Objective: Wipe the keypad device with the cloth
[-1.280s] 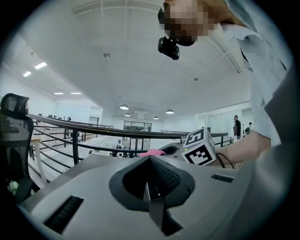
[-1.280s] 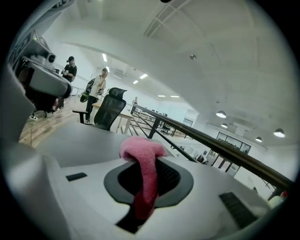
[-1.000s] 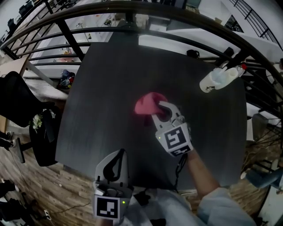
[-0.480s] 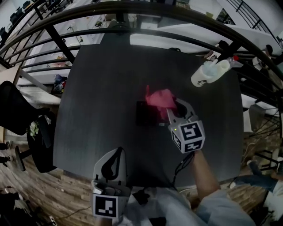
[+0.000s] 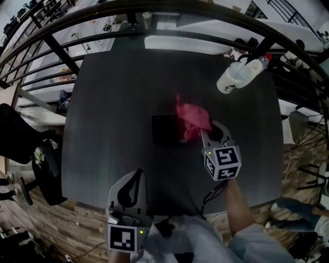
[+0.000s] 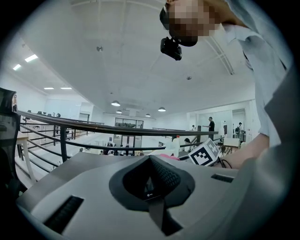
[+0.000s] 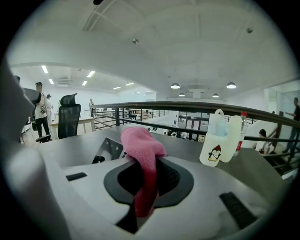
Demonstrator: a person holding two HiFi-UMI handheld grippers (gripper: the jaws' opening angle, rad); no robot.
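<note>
head view, right claw (image 5: 204,132) outstretched, clamped on cloth (image 5: 191,115), left claw (image 5: 139,173) together near body

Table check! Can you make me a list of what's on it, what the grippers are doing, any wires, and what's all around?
Surface: dark table, no spills seen.
Job's things: black keypad device lies flat mid-table; pink cloth is bunched over its right edge, contact unclear.
Clutter: white penguin container at the far right corner.
Grippers: right gripper shut on the cloth; left gripper shut, holding nothing, at the near edge.
Cables: dark cable trailing from the right gripper.
Surroundings: black railing beyond the table, office chair to the left, wooden floor.
</note>
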